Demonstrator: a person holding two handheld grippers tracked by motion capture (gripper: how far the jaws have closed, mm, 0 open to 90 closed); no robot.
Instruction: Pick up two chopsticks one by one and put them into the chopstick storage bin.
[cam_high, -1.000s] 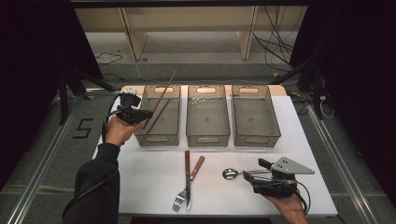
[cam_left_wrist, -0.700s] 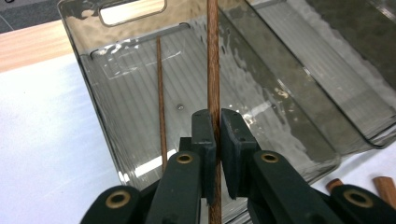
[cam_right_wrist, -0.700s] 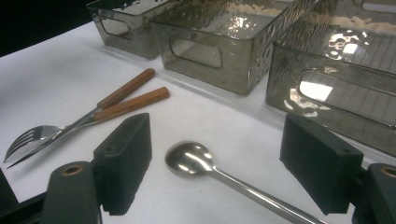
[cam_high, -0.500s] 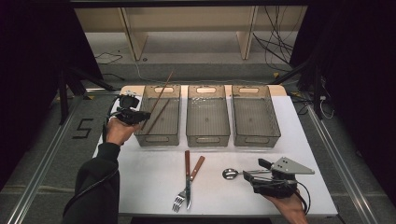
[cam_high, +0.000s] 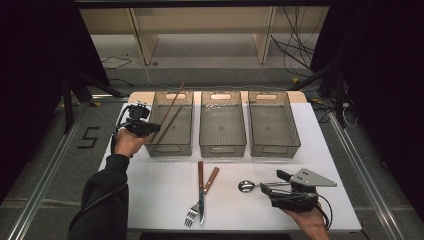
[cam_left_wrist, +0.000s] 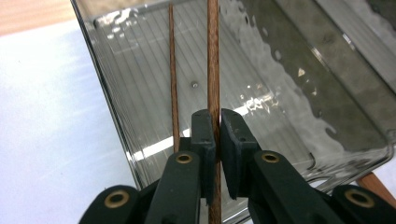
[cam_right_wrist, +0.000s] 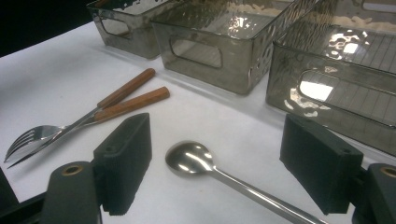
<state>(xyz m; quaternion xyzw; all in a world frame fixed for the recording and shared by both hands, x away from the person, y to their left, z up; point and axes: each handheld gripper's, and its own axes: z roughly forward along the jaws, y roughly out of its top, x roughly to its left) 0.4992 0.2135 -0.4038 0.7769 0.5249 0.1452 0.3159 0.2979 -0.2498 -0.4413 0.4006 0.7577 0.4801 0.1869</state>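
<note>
My left gripper (cam_high: 151, 128) hangs at the left bin's (cam_high: 172, 149) near left corner, shut on a brown wooden chopstick (cam_left_wrist: 213, 65) that slants up over the bin. A second, thinner chopstick (cam_left_wrist: 173, 88) leans inside the same bin, just left of the held one. Both chopsticks (cam_high: 171, 109) cross the bin diagonally in the high view. My right gripper (cam_high: 272, 183) rests low on the white table near its front right, jaws open. A steel spoon (cam_right_wrist: 189, 157) lies on the table, its handle running back between those jaws, untouched.
Two more clear grey bins, the middle one (cam_high: 222, 145) and the right one (cam_high: 274, 146), stand beside the left bin. A fork (cam_high: 191, 215) and a knife (cam_high: 201, 192) with wooden handles lie crossed at the table's front middle. The table's front edge is near my right hand.
My left gripper has sunk a little with the chopstick, so the stick's far end sits lower over the bin. The right gripper has stayed put.
</note>
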